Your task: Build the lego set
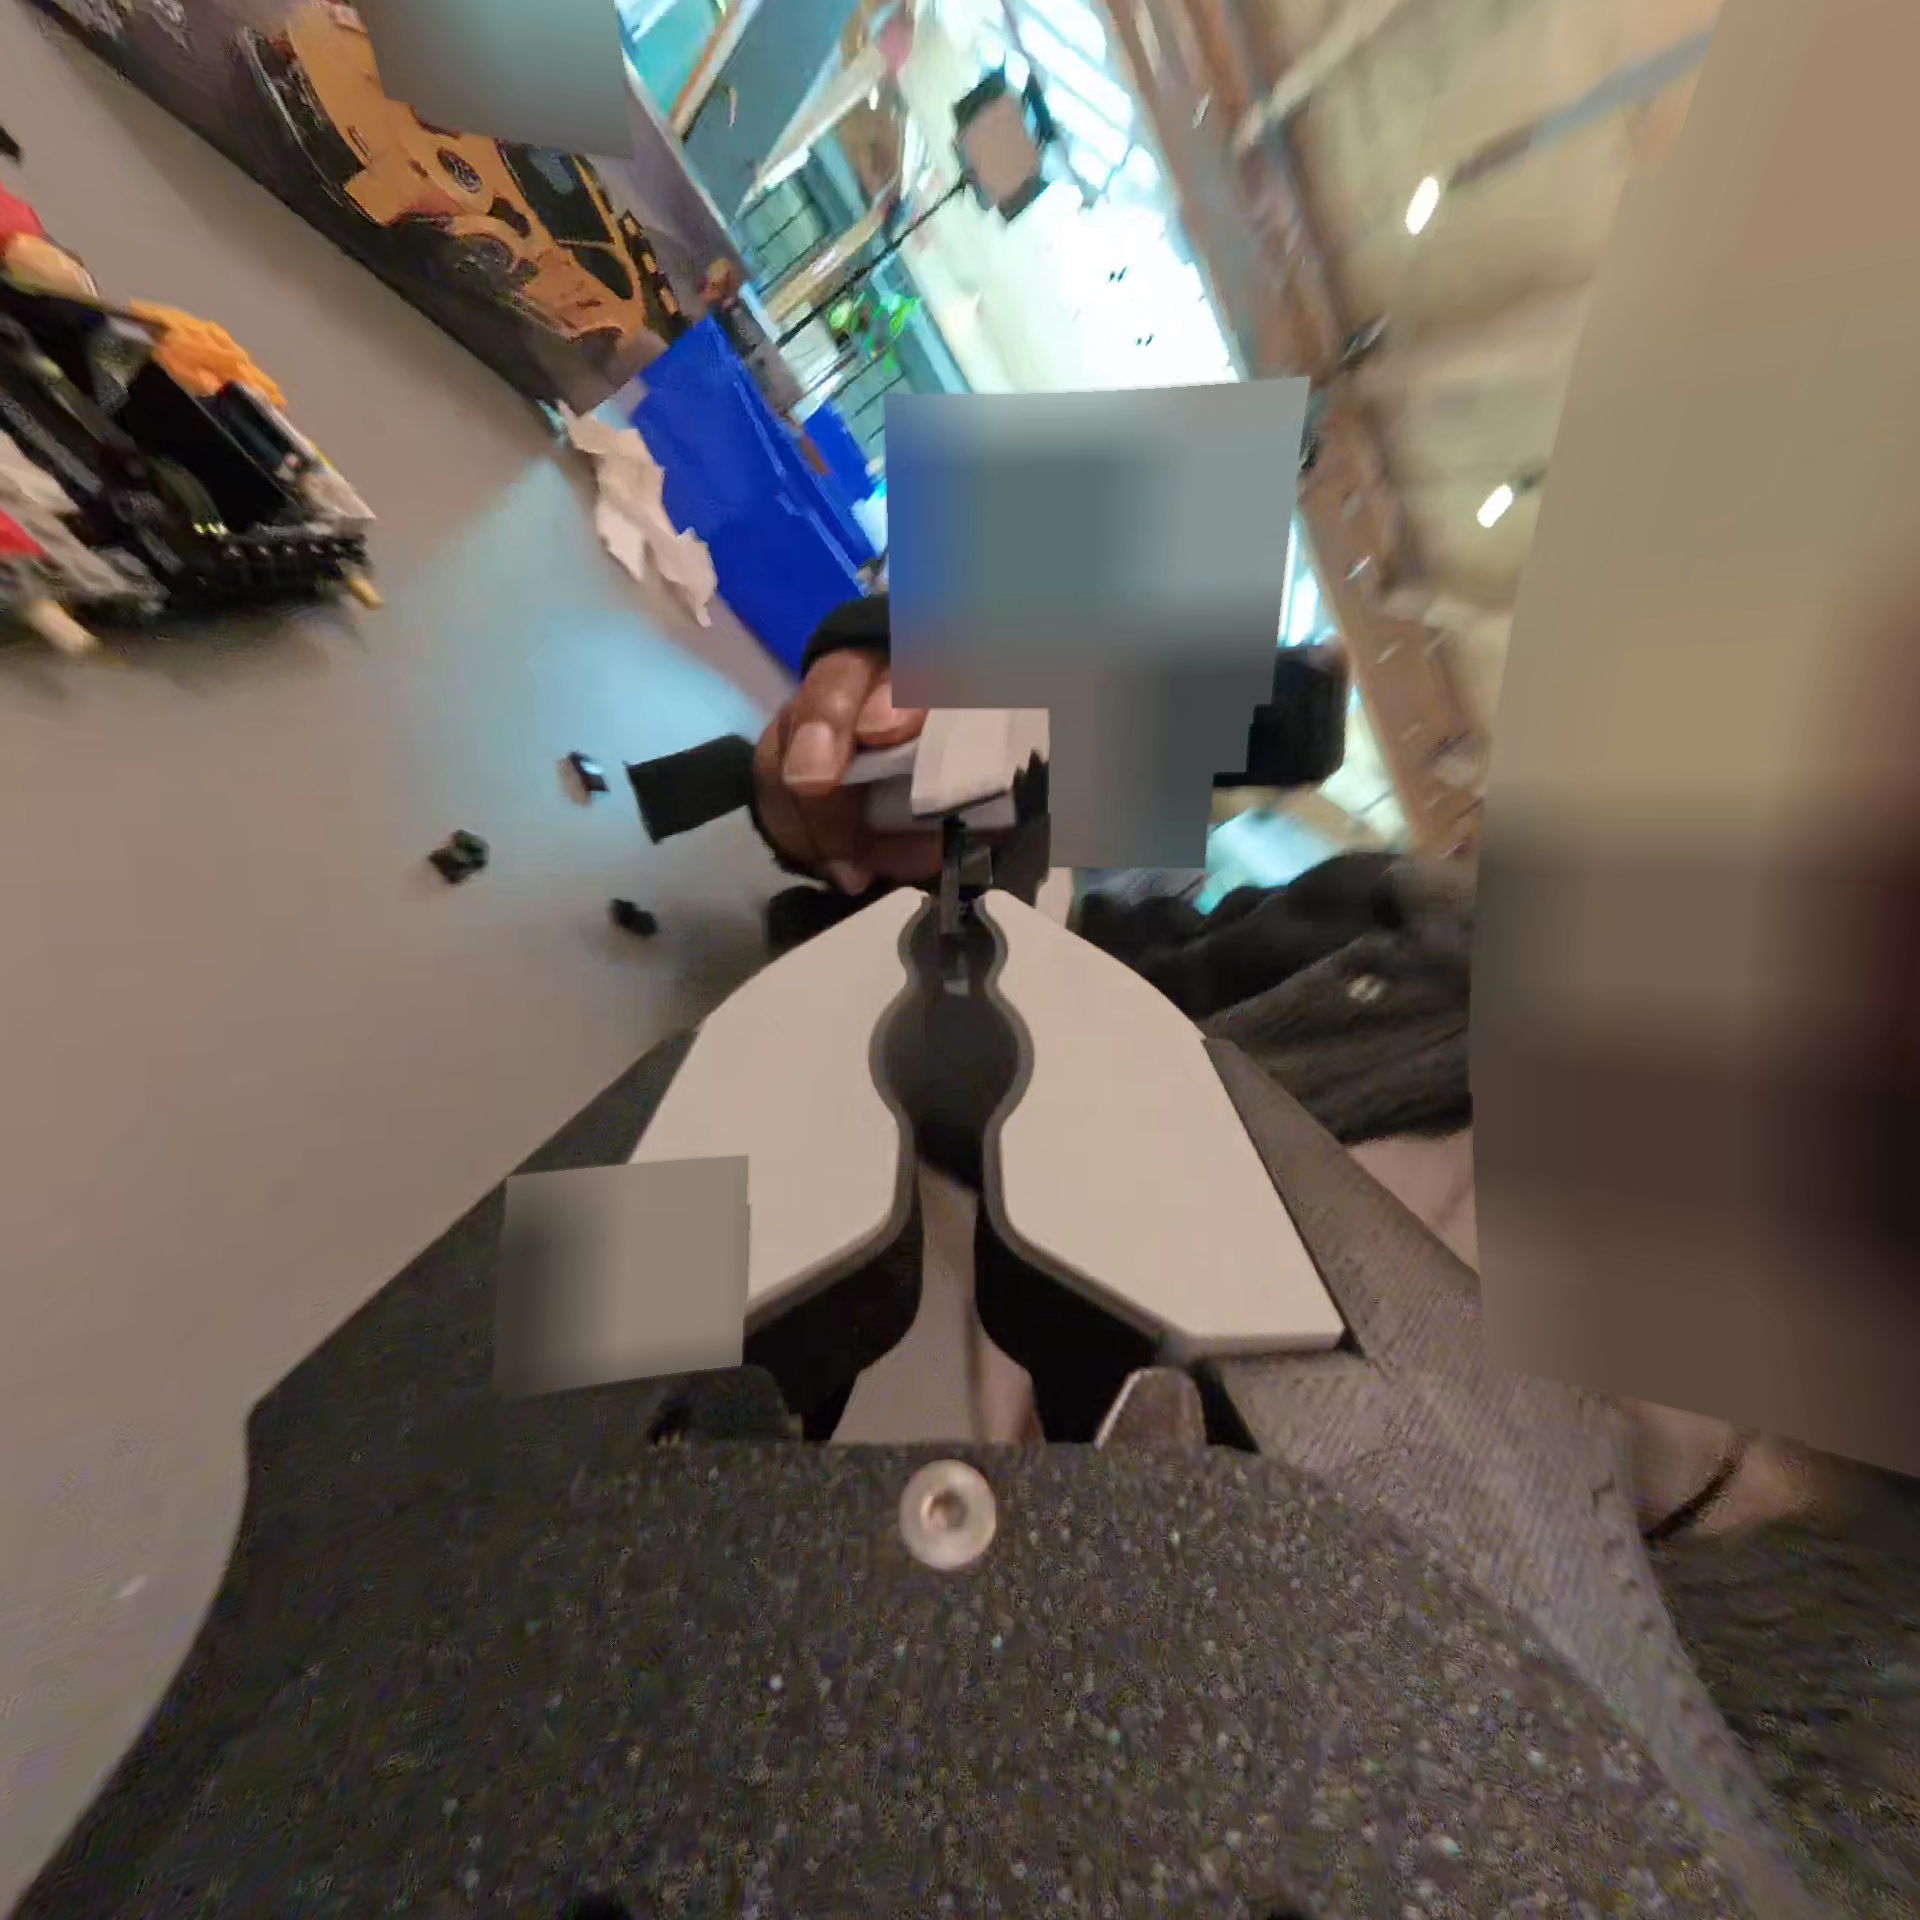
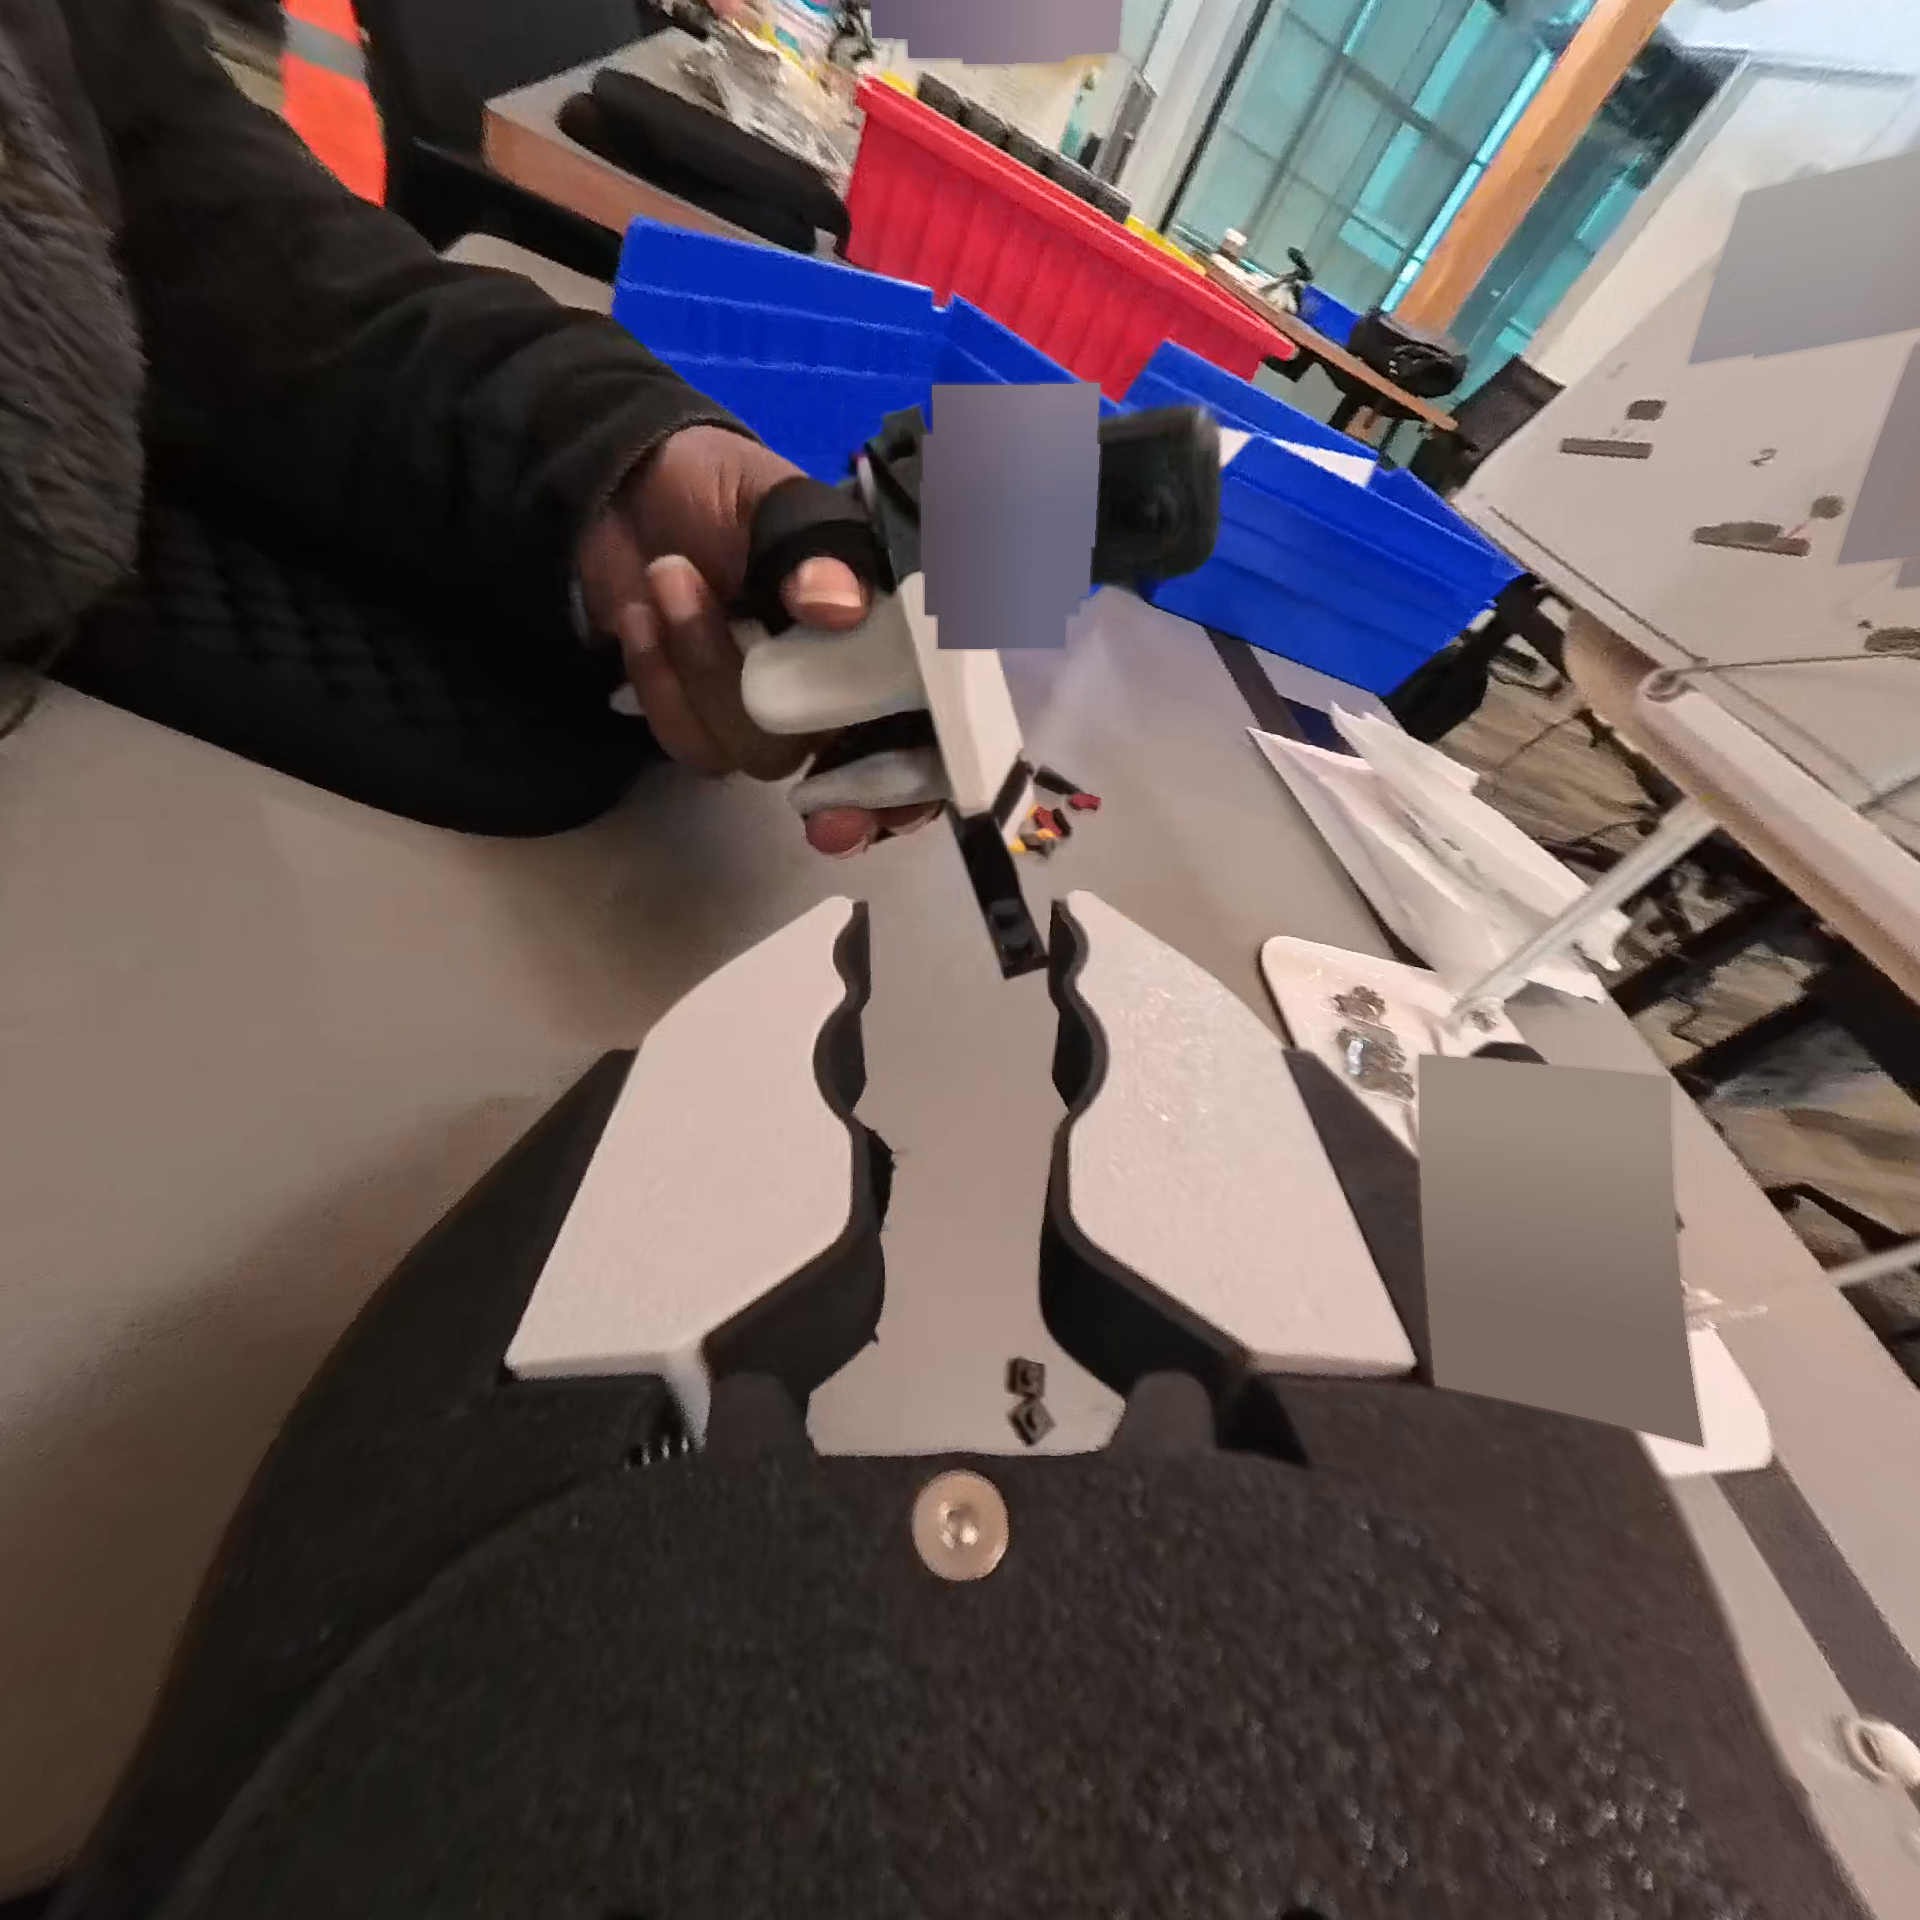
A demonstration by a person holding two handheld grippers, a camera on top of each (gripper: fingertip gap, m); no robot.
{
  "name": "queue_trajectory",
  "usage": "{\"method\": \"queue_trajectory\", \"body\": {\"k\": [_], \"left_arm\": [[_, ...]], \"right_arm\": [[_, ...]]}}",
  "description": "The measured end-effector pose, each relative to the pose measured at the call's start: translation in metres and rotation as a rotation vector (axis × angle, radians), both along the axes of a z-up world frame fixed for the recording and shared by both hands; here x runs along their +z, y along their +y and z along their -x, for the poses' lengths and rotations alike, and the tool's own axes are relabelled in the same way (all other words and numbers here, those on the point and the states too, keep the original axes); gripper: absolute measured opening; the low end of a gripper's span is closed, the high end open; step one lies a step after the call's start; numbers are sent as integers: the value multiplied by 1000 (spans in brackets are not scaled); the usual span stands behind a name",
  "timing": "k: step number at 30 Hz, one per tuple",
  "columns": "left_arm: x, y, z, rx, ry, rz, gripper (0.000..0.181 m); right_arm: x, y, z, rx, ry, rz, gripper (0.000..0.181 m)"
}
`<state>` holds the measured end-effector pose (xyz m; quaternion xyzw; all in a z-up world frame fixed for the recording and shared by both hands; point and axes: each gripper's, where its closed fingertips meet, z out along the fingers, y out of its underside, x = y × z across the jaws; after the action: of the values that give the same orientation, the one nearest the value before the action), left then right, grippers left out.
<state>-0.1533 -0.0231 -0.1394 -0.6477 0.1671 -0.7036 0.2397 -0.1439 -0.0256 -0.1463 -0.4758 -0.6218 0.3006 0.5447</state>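
My left gripper (image 1: 954, 909) is shut on a thin black lego piece (image 1: 952, 868), which sticks out past its fingertips. In the right wrist view the left gripper (image 2: 982, 800) comes in from above, held by a hand, with the black piece (image 2: 1008, 925) pointing down. My right gripper (image 2: 956, 920) is open, and the free end of the piece hangs between its fingertips, close to the right finger. It also shows in the left wrist view, where its white fingers (image 1: 966, 764) are just beyond the piece. A partly built black and orange lego model (image 1: 156, 488) stands at the far left.
Small black pieces (image 1: 457, 854) lie on the grey table (image 1: 312, 935). Two more (image 2: 1029, 1397) lie under my right gripper, and red and yellow bits (image 2: 1049, 816) farther off. Blue bins (image 2: 1330, 540), a red bin (image 2: 1039, 239), white papers (image 2: 1455, 862) and a white tray of small parts (image 2: 1361, 1039) are around. My two grippers' fingertips are within a few centimetres of each other.
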Motion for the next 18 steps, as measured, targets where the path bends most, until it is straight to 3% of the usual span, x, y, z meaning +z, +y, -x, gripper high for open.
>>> {"method": "queue_trajectory", "body": {"k": [3,12,14,18], "left_arm": [[6,3,-5,-15,-66,109,5],[29,-12,-41,-27,-90,133,5],[38,-12,-45,10,-111,51,9],[52,-15,-40,96,-72,-264,21]], "right_arm": [[9,8,-6,-38,26,25,31],[28,-8,-26,44,14,29,7],[36,-11,-31,56,54,140,7],[53,-16,-38,113,151,448,7]]}}
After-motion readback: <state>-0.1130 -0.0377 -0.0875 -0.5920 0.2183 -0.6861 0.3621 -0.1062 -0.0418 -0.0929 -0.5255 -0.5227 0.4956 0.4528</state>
